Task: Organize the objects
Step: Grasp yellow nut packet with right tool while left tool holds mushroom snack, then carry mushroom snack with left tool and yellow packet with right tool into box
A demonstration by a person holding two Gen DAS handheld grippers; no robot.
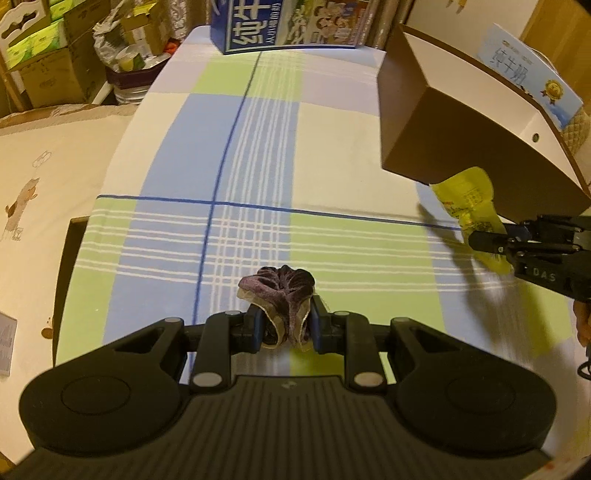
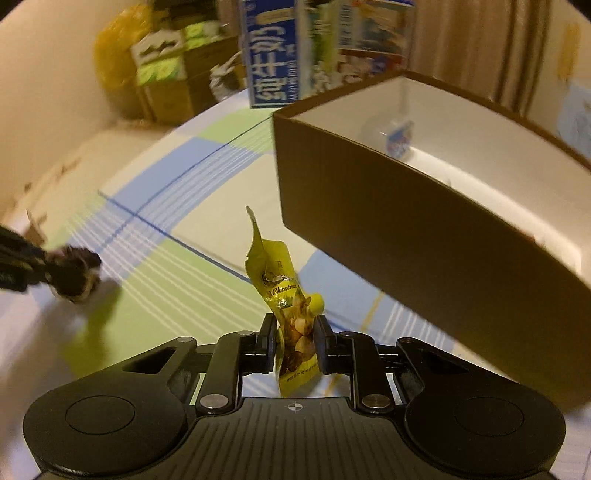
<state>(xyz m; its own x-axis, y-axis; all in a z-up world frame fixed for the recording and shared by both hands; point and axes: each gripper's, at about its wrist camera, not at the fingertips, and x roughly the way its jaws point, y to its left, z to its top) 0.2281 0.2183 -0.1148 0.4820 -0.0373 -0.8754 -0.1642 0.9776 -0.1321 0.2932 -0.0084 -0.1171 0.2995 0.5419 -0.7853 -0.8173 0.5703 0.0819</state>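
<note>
My left gripper [image 1: 286, 326] is shut on a dark purple velvet scrunchie [image 1: 280, 291] and holds it just above the checked tablecloth [image 1: 229, 155]. It also shows blurred at the left of the right wrist view [image 2: 75, 275]. My right gripper [image 2: 295, 341] is shut on a yellow chestnut snack packet [image 2: 284, 295], held upright in front of the brown box [image 2: 406, 229]. In the left wrist view the packet [image 1: 467, 195] and right gripper [image 1: 491, 240] sit at the right, below the box [image 1: 436, 125]. The box is open on top, white inside, with a small packet [image 2: 399, 138] in it.
A blue milk carton [image 1: 280, 22] stands at the table's far edge, also in the right wrist view [image 2: 269, 62]. Cardboard boxes [image 1: 48, 70] and clutter are stacked beyond the table at far left. A cream sheet with cartoon prints [image 1: 37, 192] lies left of the table.
</note>
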